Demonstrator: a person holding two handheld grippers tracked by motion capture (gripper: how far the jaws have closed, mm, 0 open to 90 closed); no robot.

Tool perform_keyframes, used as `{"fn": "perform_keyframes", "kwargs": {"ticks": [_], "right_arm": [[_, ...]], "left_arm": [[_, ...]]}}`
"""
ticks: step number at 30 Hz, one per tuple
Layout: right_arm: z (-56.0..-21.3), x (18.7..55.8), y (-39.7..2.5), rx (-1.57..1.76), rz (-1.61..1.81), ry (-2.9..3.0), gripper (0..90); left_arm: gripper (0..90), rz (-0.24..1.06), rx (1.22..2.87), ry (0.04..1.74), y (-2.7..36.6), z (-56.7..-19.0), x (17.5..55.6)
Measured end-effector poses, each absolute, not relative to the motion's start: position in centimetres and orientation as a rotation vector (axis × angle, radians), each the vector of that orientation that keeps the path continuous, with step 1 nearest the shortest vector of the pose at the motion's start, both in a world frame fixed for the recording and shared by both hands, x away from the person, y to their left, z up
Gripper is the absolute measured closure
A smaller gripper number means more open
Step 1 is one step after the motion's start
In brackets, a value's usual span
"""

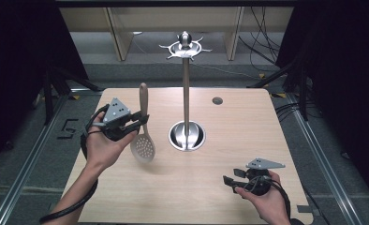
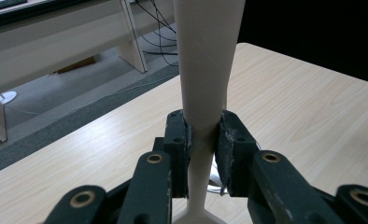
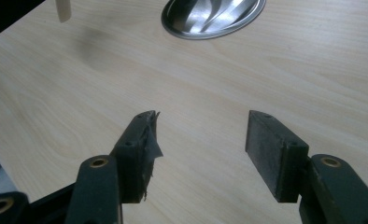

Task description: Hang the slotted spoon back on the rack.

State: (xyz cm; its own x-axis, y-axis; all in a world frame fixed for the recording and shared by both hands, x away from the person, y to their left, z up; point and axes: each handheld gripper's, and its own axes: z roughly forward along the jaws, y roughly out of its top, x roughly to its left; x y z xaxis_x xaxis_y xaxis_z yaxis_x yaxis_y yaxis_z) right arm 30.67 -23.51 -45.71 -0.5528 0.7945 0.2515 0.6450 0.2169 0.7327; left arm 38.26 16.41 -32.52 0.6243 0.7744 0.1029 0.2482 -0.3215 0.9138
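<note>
A cream slotted spoon [image 1: 143, 131] hangs upright above the table's left side, bowl down and handle up. My left gripper [image 1: 142, 118] is shut on its handle just above the perforated bowl; in the left gripper view the handle [image 2: 203, 70] rises between the two black jaws. A steel utensil stand [image 1: 186, 84] with a round base [image 1: 187, 136] and a ring of hooks on top [image 1: 186, 46] stands at the table's centre, right of the spoon. My right gripper [image 1: 227, 180] is open near the front right, low over bare wood, jaws wide apart [image 3: 201, 135].
The light wooden table [image 1: 248, 140] has a small round grommet [image 1: 217, 100] at the back right. The stand's base [image 3: 213, 16] lies ahead of the right gripper. Cables and pale furniture legs lie on the floor beyond the far edge.
</note>
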Motion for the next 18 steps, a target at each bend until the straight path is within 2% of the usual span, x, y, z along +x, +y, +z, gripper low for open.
{"fn": "perform_keyframes", "kwargs": {"ticks": [10,18], "right_arm": [[-45.6,30.4,-23.5,1.354,1.225,2.296,43.9],[-45.5,30.2,-23.5,1.38,1.215,2.296,43.9]], "left_arm": [[74.9,0.643,1.923,0.826,15.3,-31.6,38.4],[74.9,0.566,1.989,0.782,14.8,-30.8,39.2]]}}
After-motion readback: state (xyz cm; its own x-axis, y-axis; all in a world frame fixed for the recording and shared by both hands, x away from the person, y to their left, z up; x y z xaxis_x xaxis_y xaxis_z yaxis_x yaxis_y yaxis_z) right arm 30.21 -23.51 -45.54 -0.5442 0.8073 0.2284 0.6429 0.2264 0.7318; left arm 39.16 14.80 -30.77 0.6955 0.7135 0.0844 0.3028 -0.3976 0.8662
